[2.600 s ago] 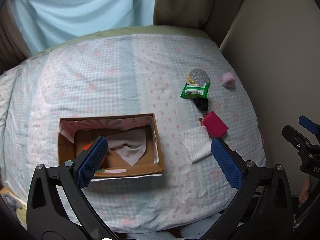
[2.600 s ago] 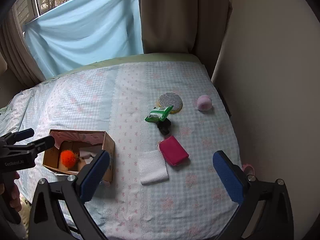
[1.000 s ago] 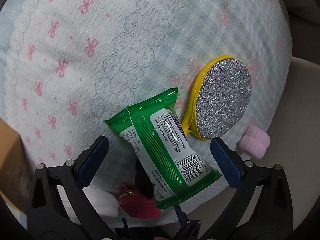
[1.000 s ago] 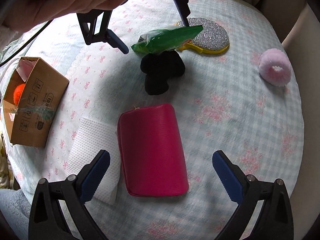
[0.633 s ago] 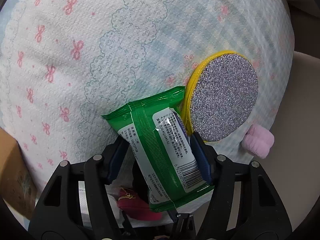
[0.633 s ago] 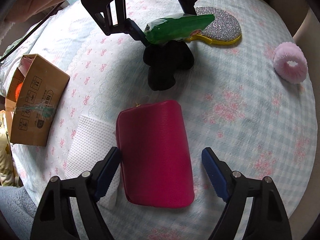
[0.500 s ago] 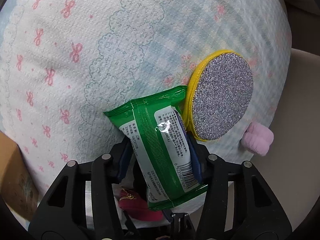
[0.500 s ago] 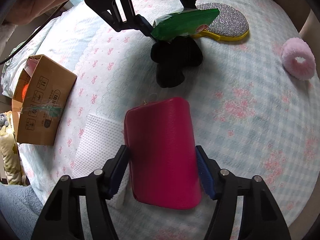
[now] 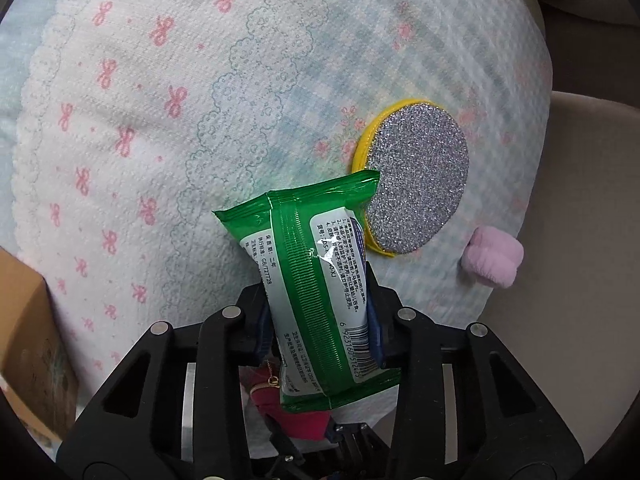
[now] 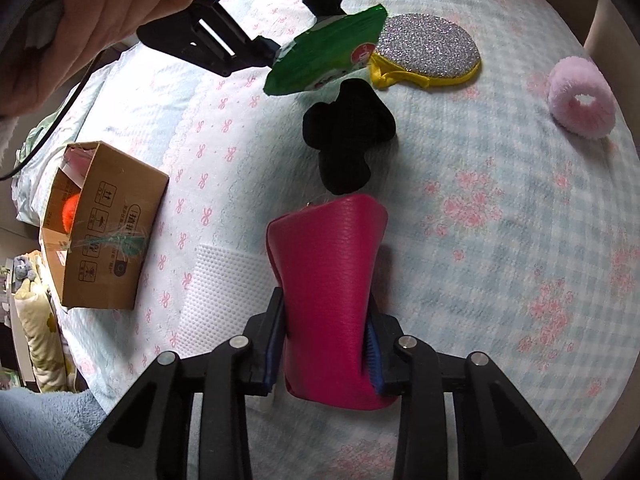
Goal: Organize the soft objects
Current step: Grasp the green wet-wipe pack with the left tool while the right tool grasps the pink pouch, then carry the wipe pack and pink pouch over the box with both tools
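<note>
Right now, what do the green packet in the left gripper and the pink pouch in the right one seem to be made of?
The green packet looks like thin glossy plastic film: it shows glare, crimped end seals and a printed barcode. The pink pouch looks like leather or an imitation, matte with a fine pebbled grain; it pinches inward between the right gripper's fingers, so it is soft. The left gripper creases the packet.

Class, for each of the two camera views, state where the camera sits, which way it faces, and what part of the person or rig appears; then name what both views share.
Left wrist: sits on the left gripper, facing down along its fingers at the bed cover; its jaws clamp the green wipes pack.
Right wrist: sits on the right gripper, facing across the bed toward the cardboard box; its jaws clamp the red pouch; the person's left hand shows.
Shared: wipes pack, pouch, glitter sponge, pink scrunchie, box.
</note>
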A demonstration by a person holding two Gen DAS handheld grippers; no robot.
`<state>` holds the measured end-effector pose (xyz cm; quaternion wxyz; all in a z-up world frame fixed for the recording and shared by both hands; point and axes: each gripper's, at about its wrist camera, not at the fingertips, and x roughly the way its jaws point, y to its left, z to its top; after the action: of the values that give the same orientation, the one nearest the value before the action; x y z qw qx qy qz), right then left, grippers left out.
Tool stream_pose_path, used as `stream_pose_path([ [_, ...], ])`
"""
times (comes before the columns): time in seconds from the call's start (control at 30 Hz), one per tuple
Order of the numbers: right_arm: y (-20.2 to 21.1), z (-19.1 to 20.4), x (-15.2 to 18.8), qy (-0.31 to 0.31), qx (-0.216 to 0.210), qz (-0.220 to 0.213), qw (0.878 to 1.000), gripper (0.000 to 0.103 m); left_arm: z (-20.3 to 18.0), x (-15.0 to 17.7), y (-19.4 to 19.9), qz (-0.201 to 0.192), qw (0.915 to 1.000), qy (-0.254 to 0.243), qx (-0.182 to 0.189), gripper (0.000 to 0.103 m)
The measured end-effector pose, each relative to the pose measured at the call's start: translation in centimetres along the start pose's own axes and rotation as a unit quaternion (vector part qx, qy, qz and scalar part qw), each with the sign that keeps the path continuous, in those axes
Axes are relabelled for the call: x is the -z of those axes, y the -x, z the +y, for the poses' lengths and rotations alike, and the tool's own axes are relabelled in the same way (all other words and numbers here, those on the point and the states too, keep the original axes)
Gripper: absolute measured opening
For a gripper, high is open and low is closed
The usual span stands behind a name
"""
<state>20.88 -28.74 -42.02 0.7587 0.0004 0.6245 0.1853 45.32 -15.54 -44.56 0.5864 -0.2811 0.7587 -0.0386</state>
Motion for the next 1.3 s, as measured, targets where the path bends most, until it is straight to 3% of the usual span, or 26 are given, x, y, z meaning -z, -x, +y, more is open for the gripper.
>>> stream_pose_path([
  [0.4, 6.4, 0.9, 0.2, -0.039, 0.024, -0.046, 0.998, 0.028, 1.6, 3.8, 9.3, -0.044, 0.9980, -0.039, 0.024, 0.033],
  [0.63, 13.1, 3.7, 0.2, -0.053, 0.054, -0.097, 0.992, 0.028, 1.4, 9.8, 17.5, -0.102, 0.9895, -0.097, 0.036, 0.033],
  [0.8, 18.6, 6.9, 0.4, -0.057, 0.068, -0.144, 0.986, 0.028, 1.9, 14.6, 21.2, -0.151, 0.9799, -0.124, 0.040, 0.033],
  [0.97, 22.8, 11.6, 0.3, -0.046, 0.079, -0.178, 0.980, 0.028, 5.3, 19.2, 25.7, -0.191, 0.9697, -0.149, 0.032, 0.033],
  [1.1, 24.9, 15.9, 0.3, -0.034, 0.083, -0.200, 0.976, 0.028, 8.7, 22.0, 28.5, -0.217, 0.9605, -0.174, 0.002, 0.033],
  [1.3, 25.3, 22.2, 0.3, -0.031, 0.066, -0.218, 0.973, 0.028, 14.9, 23.8, 31.0, -0.239, 0.9498, -0.198, -0.041, 0.033],
])
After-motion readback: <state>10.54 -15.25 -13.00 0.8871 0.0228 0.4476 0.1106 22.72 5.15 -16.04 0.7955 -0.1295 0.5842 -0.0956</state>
